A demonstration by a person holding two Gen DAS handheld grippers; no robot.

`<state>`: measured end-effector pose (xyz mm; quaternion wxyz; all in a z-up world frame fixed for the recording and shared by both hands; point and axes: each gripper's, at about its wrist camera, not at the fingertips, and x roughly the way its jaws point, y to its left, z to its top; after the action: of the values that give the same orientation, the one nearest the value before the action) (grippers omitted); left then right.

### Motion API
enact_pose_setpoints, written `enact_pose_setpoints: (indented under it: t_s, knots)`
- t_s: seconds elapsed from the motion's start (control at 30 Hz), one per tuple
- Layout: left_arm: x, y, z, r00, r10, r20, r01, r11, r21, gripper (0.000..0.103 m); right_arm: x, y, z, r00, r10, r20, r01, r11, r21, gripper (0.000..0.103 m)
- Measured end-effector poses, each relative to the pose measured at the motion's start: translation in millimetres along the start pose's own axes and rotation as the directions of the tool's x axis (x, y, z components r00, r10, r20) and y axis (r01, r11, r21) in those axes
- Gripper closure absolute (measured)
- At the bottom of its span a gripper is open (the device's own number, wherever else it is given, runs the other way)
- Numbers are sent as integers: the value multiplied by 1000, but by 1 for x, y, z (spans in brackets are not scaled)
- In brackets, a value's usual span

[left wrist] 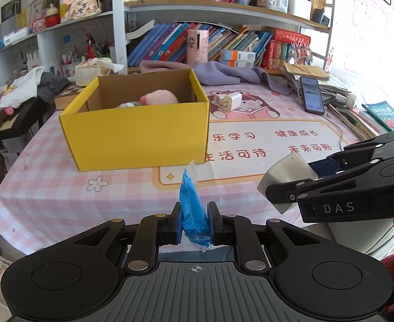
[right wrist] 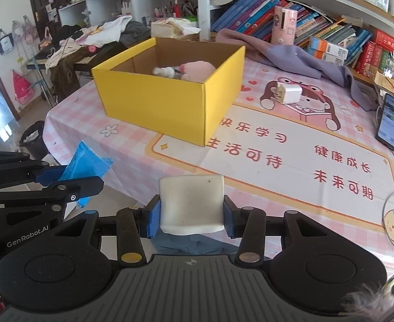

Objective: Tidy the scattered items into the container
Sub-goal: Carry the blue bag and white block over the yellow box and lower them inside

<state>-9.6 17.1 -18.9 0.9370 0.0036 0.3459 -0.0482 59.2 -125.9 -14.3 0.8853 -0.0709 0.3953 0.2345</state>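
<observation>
Here, left gripper (left wrist: 195,224) clenched on a blue packet (left wrist: 192,204), held above the table's near edge. Ahead, the yellow box (left wrist: 140,131) sits open, a pink plush (left wrist: 160,97) and small spray bottle (right wrist: 166,72) inside. Right of it: white charger (left wrist: 230,101), then phone (left wrist: 312,94). Right gripper (right wrist: 191,213) grasps a white block (right wrist: 191,204); open checkered tablecloth (right wrist: 277,145) lies between it and the box.

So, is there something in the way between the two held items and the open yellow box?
Nothing visible. The left gripper holds the blue packet and the right gripper holds the white block, both over bare tablecloth in front of the yellow box. Its top is open; only its near wall must be cleared.
</observation>
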Motion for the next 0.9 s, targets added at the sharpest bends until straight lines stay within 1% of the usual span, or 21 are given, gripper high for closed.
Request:
enact_pose_setpoints:
  t_s: [0.5, 0.9]
  knots:
    - [-6, 33, -7, 999, 43, -6, -43, 998, -40, 87, 16, 39, 11, 998, 55, -22, -56, 995, -79, 60]
    - [-7, 54, -11, 997, 74, -16, -75, 994, -82, 87, 27, 59, 25, 995, 93, -31, -96, 986, -136, 60]
